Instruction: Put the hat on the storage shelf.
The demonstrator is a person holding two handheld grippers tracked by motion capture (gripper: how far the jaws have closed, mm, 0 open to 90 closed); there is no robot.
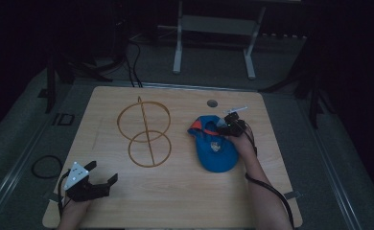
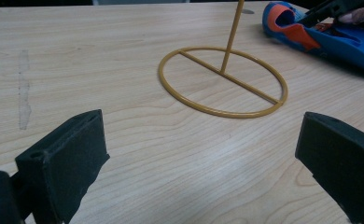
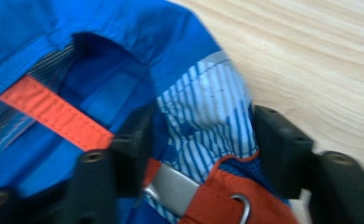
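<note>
the wooden desk (image 1: pixel 175 191) carried everything. near its middle stood a gold wire stand (image 1: pixel 144 129), two rings joined by a straight rod; in the left gripper view one ring lay flat on the wood with the rod rising from its crossbar. right of the stand, toward the desk's right edge, lay a blue cap (image 1: pixel 216 146) with orange trim, its inside turned up. the right gripper (image 1: pixel 230 125) sat at the cap's far end, held in a hand (image 1: pixel 245 143). in the right gripper view its two black jaws stood on either side of a fold of blue-and-white striped cloth by the orange strap (image 3: pixel 54 116) and metal buckle (image 3: pixel 173 189), clenched on the cap. the left gripper (image 1: pixel 96 179) rested near the desk's near left corner, well apart from cap and stand, its jaws spread wide with bare wood between them.
</note>
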